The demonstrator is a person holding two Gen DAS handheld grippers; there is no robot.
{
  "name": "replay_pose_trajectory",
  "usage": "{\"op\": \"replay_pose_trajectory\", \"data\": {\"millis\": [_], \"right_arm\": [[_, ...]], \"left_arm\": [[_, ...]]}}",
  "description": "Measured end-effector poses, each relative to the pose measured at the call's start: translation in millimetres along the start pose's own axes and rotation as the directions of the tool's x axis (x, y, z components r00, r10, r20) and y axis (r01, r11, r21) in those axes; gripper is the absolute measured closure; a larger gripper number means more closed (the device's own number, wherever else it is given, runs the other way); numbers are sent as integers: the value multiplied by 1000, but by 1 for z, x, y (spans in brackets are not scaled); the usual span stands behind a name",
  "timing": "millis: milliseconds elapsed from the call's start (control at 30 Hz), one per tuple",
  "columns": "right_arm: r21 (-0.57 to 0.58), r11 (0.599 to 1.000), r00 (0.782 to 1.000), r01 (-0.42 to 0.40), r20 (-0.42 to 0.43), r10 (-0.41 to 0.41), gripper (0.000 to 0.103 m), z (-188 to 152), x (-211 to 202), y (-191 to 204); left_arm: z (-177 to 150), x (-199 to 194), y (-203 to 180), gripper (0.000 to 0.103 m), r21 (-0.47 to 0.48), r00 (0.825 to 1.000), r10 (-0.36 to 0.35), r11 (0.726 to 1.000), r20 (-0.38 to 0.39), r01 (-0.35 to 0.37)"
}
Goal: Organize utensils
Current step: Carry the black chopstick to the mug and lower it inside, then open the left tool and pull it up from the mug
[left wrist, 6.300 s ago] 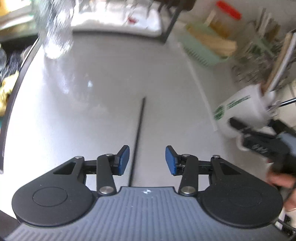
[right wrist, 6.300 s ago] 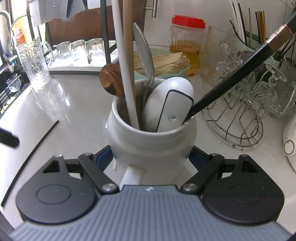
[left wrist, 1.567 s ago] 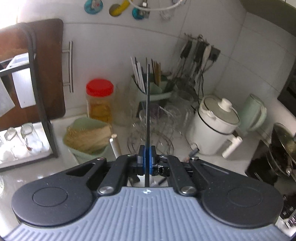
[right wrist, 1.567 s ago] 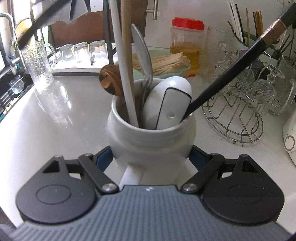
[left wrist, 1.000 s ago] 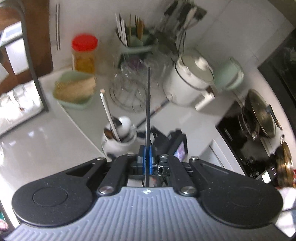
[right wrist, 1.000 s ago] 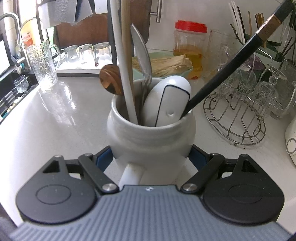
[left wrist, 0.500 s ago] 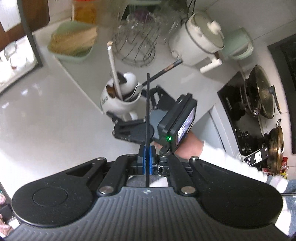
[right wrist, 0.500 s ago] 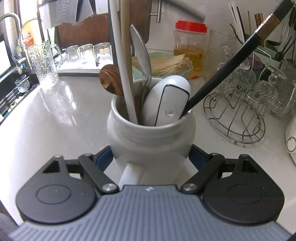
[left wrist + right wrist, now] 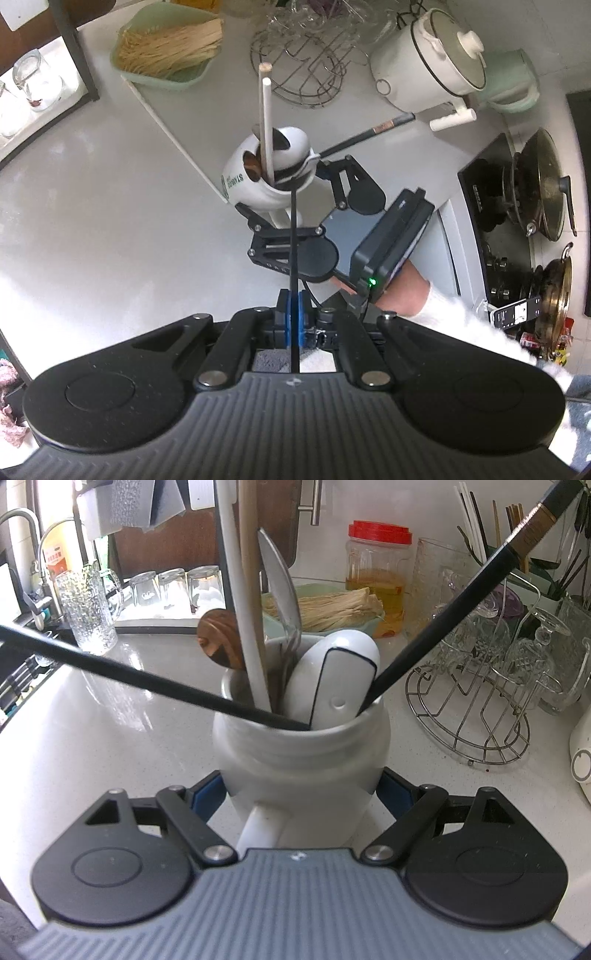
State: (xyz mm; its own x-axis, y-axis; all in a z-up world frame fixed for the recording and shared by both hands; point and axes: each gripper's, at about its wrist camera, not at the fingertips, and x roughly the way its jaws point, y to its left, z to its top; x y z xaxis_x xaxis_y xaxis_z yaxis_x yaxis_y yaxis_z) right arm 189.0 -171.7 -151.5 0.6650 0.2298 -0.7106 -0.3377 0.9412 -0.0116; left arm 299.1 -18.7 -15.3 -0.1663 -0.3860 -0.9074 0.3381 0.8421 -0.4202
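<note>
My left gripper (image 9: 291,319) is shut on a thin black chopstick (image 9: 293,243) and holds it above the white utensil mug (image 9: 258,184). The chopstick's tip reaches the mug's mouth; in the right wrist view the chopstick (image 9: 147,681) slants in from the left with its tip just inside the rim. My right gripper (image 9: 301,794) is shut on the mug (image 9: 303,753), which stands on the counter. The mug holds a white stick, a wooden spoon, a metal spoon, a white ladle (image 9: 332,675) and a black-handled utensil (image 9: 461,598).
A wire glass rack (image 9: 476,701) stands right of the mug. A green basket of straws (image 9: 166,48), a red-lidded jar (image 9: 378,568), a glass mug (image 9: 86,613) and a white rice cooker (image 9: 424,62) stand around. A stove with pans (image 9: 532,203) lies to the right.
My left gripper picked the chopstick off the counter, raised it, and has now lowered it so its tip enters the mug. The right gripper and mug have stayed put.
</note>
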Motion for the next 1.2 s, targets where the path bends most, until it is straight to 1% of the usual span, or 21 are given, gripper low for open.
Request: {"op": "replay_pose_trajectory", "data": {"millis": [267,567,633,733,833,933,1033,1100,1167,1200], "right_arm": [[4,1000,1000,-3,0,3,13,1,1,-1],[21,1000,1000,8,-2,-8,13,2,4,0],[20,1000,1000,10,-2,-10,13,2,4,1],[22,1000,1000,11,-2,-11,13,3,5,1],[23,1000,1000,11,-3,-11,13,3,5,1],[23,1000,1000,10,-7,-10,13,3,4,1],[22,1000,1000,11,-12,-11,13,5,5,0],[16,1000,1000,10,-13,-10,13,5,5,1],[16,1000,1000,9,-14,-9,13,6,5,0],[18,1000,1000,9,-14,-9,13,5,5,0]], "left_arm": [[31,1,-1,99,-23,999,23,999,-24,-23],[71,14,-8,101,24,998,62,998,-26,-62],[75,17,-8,101,26,998,59,998,-26,-58],[77,21,-12,100,59,996,83,995,-11,-82],[76,18,-15,100,76,995,90,993,34,-92],[69,11,-20,99,119,987,121,984,110,-134],[60,4,-20,91,105,979,111,986,172,-130],[51,0,-19,88,88,967,105,988,233,-129],[42,-5,-18,84,62,949,104,990,299,-128],[37,-7,-18,75,52,935,117,988,333,-143]]}}
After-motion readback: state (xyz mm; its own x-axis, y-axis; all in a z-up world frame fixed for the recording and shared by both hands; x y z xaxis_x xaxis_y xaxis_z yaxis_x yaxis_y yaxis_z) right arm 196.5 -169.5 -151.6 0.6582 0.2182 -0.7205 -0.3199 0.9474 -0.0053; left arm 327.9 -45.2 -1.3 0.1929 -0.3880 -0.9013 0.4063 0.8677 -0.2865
